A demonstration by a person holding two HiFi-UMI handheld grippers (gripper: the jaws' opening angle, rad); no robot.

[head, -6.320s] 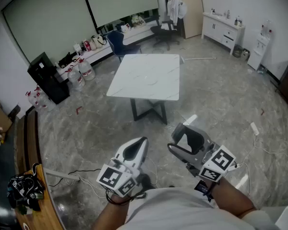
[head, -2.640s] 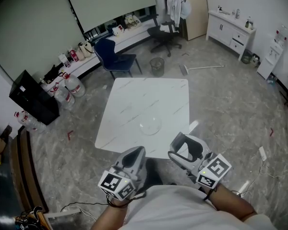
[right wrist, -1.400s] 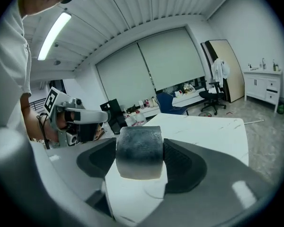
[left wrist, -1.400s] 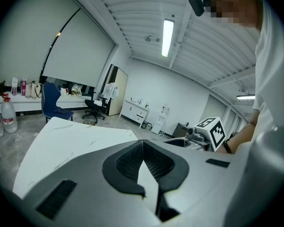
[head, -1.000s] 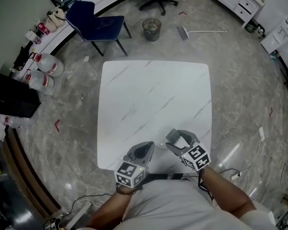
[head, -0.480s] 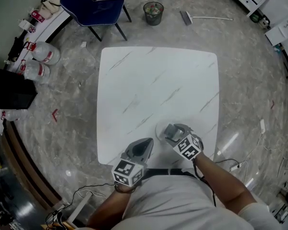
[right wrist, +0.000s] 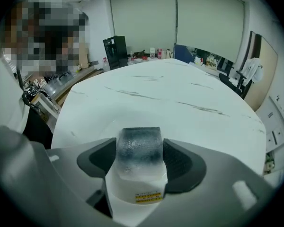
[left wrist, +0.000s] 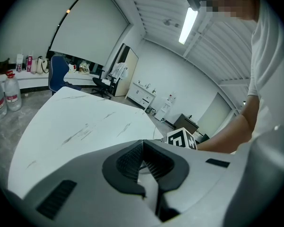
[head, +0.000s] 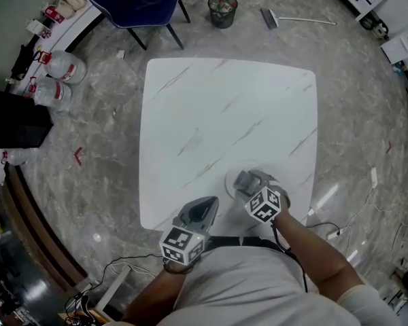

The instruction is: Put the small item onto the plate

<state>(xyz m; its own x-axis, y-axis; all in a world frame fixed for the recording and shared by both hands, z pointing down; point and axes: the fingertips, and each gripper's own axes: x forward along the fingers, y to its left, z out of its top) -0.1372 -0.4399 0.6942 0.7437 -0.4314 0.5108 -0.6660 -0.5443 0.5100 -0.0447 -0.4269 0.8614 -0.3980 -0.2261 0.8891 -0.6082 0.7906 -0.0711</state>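
Smoky-grey translucent small item [right wrist: 138,150], blocky and ice-like with a darker top band, is sitting clamped between the pads of the right gripper [head: 247,181]; the jaws are pressing on its two side faces. It looks about as tall as wide, so no clear long axis. In the head view, lower centre-right, this gripper is hanging right over the clear plate [head: 228,180] near the near edge of the white marble table [head: 217,107]. Contact with the plate can't be told. Judging by this, release is straight down. The left gripper [head: 198,210], jaws together and empty, is idling at the lower left of the plate, so the right one is nearer.
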